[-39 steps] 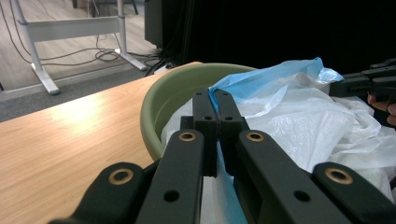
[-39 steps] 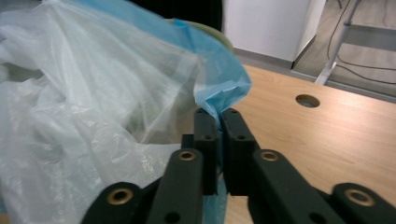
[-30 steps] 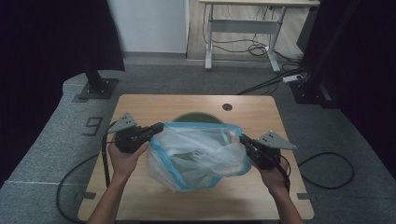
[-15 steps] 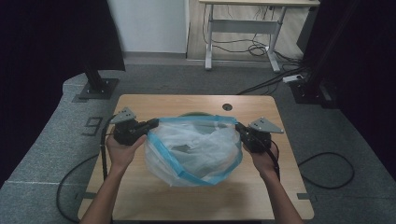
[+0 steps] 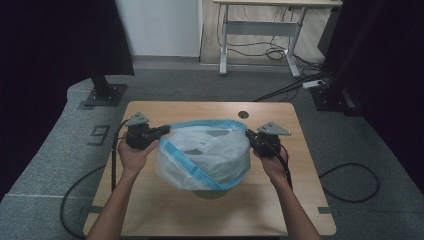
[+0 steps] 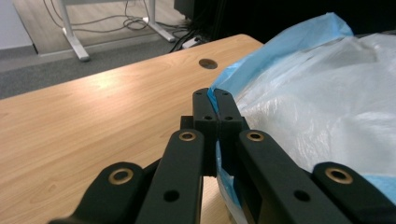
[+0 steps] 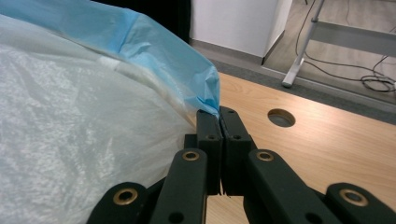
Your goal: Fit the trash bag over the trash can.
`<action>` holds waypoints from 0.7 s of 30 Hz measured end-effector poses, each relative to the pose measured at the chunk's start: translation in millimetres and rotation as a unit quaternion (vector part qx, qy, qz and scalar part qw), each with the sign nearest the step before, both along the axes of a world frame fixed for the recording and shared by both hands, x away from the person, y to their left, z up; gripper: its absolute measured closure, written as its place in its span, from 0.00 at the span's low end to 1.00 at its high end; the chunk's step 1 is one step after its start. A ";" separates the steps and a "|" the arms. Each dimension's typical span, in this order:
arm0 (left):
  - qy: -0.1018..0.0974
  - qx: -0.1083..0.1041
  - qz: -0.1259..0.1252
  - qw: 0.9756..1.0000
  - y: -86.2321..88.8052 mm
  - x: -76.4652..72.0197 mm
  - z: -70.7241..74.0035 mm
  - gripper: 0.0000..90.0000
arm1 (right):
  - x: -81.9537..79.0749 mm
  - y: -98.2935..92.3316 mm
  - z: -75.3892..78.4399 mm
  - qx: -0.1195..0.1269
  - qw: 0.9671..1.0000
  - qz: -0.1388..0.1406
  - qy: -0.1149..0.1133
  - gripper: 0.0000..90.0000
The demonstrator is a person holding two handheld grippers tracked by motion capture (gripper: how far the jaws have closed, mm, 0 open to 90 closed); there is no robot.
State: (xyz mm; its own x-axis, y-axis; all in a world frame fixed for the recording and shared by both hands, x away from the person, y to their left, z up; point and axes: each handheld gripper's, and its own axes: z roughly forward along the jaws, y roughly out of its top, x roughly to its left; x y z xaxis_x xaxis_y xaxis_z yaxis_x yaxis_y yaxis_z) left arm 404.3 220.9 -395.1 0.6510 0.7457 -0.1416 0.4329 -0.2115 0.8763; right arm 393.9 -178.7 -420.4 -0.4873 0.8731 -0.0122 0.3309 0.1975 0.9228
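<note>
Plastic bag (image 5: 205, 155), translucent white with a blue rim band, sits mid-table (image 5: 300, 200), stretched wide between both grippers. Landmark: the round cable hole (image 5: 243, 114) at the table's far edge; bag lies just on the person's side of it. Left gripper (image 5: 162, 131) is at the bag's left edge, jaws clamped tight on the blue rim. Right gripper (image 5: 248, 135) is at the bag's right edge, almost directly below the hole, jaws pinched onto the rim too. Something dark green (image 5: 210, 192) peeks from under the bag's near side; can't tell what.
</note>
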 end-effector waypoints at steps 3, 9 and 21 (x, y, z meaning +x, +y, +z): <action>0.006 -0.002 -0.002 1.000 -1.1 3.1 -5.7 1.00 | 0.9 1.6 -3.3 0.005 1.000 0.003 0.000 0.97; 0.025 -0.007 -0.007 1.000 -5.3 7.9 -14.6 1.00 | 5.5 3.9 -10.7 0.019 1.000 0.011 0.018 0.97; 0.068 -0.027 -0.001 0.997 -10.8 20.2 -25.9 1.00 | 14.1 4.4 -15.8 0.036 0.997 0.013 0.062 0.97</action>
